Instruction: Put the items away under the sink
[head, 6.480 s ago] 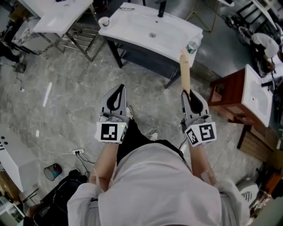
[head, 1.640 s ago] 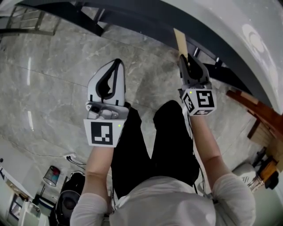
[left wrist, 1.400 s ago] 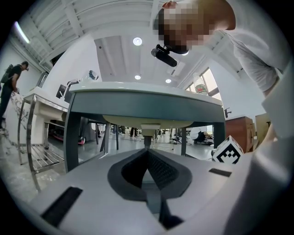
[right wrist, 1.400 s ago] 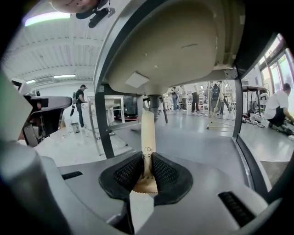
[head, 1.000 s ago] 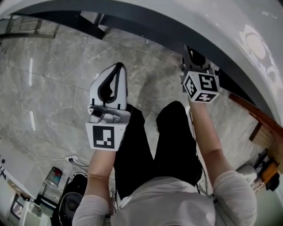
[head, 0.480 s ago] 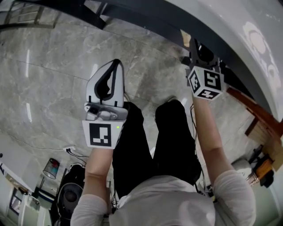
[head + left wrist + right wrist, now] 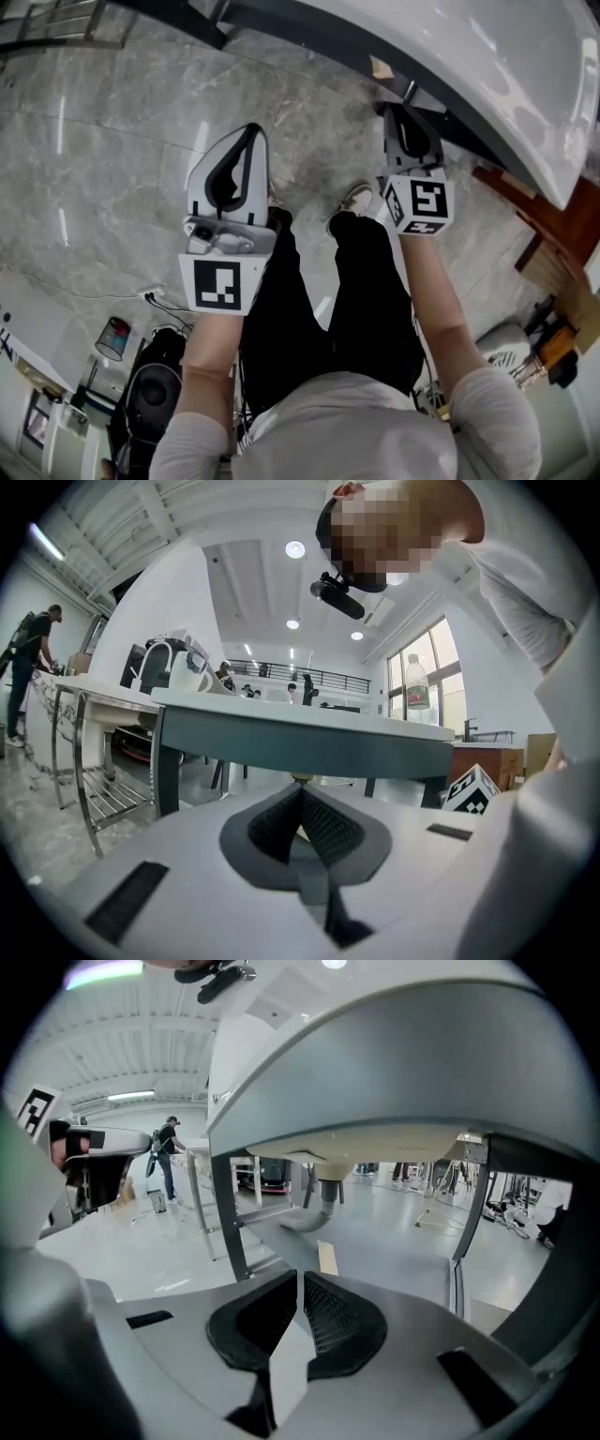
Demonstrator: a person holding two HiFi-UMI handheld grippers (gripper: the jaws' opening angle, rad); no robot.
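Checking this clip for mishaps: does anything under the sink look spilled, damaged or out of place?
Nothing stands out. The wooden strip lies flat on the surface beneath the basin. It is clear of the right gripper, whose fingers are slightly apart and empty.

Left tool point(image 7: 249, 133) closed, right tool point(image 7: 397, 111) ajar

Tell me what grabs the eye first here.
The sink looms overhead, filling the right gripper view. Beneath it, ahead of the right gripper, a pale wooden slat lies flat near the drain pipe. The left gripper hangs over the marble floor.
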